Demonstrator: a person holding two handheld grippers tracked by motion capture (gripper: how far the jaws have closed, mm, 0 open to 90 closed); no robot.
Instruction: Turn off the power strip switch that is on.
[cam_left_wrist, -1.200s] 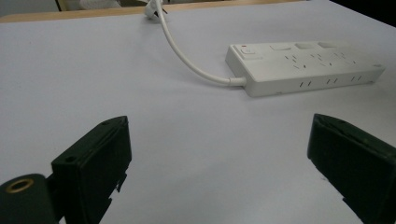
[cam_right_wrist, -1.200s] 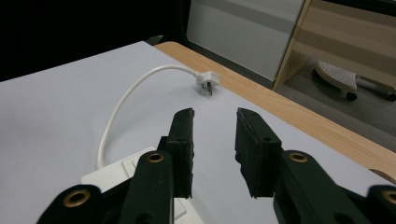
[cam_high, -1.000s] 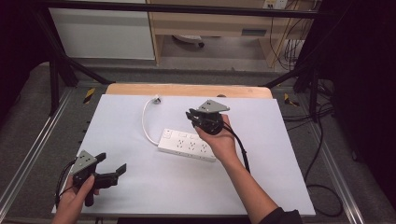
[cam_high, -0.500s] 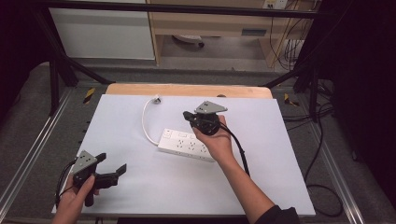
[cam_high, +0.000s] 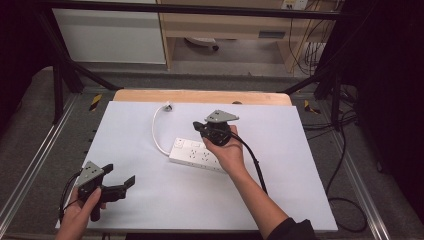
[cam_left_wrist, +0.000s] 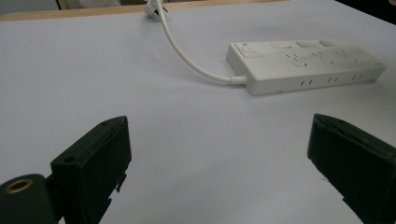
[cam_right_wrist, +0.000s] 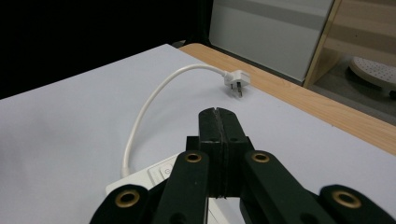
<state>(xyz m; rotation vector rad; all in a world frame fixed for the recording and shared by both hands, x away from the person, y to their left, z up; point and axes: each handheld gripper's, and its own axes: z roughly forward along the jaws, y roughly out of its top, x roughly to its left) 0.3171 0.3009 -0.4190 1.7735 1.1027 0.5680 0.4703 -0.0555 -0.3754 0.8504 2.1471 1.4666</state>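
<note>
Over the near end of the power strip (cam_high: 200, 154) we've got our right gripper (cam_high: 199, 127), and its jaws have just been closing: they're pressed flat together now with nothing between them. Strip lies mid-bench (cam_high: 280, 200), its white cord (cam_high: 157, 131) looping back to the plug (cam_right_wrist: 236, 79) by the far edge. Our left gripper (cam_high: 120, 180) sits wide open at the near left corner, well apart from it all.

Your table (cam_high: 150, 210) has a pale sheet over it, with a bare wooden strip along its far edge. On it, near the middle, lies a white power strip (cam_high: 192, 154); its cord (cam_high: 156, 131) curves away to the plug (cam_high: 167, 106) at the far edge.
</note>
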